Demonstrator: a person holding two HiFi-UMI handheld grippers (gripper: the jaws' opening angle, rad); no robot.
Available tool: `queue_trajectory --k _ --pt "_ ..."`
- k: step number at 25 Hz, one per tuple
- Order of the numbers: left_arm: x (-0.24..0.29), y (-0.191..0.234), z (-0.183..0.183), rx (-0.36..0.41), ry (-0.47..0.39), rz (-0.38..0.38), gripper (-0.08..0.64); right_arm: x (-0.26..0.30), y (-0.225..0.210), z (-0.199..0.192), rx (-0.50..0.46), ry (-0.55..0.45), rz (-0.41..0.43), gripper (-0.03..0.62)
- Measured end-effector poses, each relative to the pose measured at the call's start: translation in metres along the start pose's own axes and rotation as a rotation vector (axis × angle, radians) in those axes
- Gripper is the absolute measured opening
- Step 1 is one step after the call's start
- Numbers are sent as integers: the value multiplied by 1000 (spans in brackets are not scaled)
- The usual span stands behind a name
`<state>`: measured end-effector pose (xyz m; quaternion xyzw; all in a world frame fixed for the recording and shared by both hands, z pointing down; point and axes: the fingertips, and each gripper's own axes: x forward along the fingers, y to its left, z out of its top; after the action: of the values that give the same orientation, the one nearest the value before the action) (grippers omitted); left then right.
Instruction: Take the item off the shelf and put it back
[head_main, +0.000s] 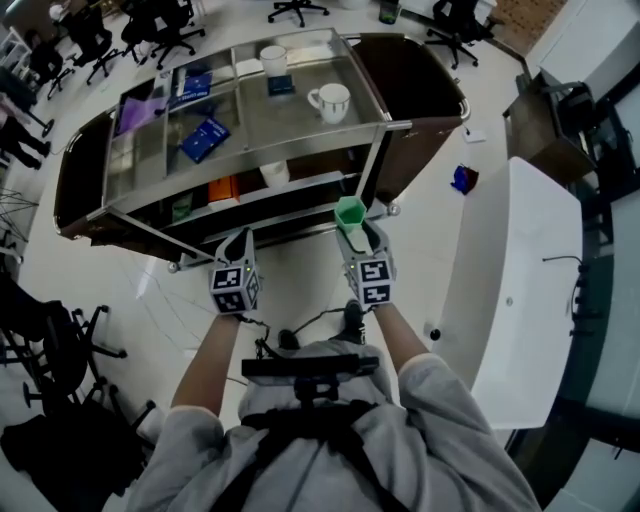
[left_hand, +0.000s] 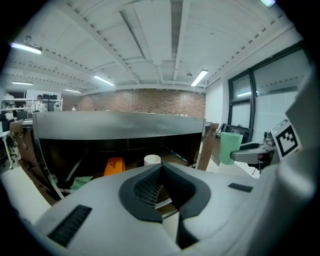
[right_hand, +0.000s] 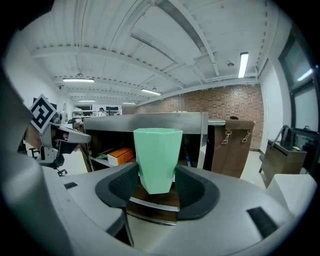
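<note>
The right gripper is clamped on the green cup, holding it upright in the air outside the cart's lower shelf, likely to clear the shelf edge. The left gripper hangs alongside, jaws together on nothing, apparently unneeded

White mug upright, handle to the left. Paper cup behind it, small dark blue packet just in front of the cup. Two more blue packets further left, purple sheet beyond them. One level lower: orange box, white cup to its right, green packet to its left. Blue object on the floor. White table at right. Black office chairs at the back.
</note>
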<state>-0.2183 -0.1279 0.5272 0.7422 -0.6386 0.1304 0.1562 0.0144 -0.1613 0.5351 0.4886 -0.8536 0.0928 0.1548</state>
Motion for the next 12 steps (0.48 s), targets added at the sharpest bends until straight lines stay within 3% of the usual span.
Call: queue_trajectory --k 12 --pt "-15 1 -1 29 -31 26 6 -8 12 -16 -5 20 21 241"
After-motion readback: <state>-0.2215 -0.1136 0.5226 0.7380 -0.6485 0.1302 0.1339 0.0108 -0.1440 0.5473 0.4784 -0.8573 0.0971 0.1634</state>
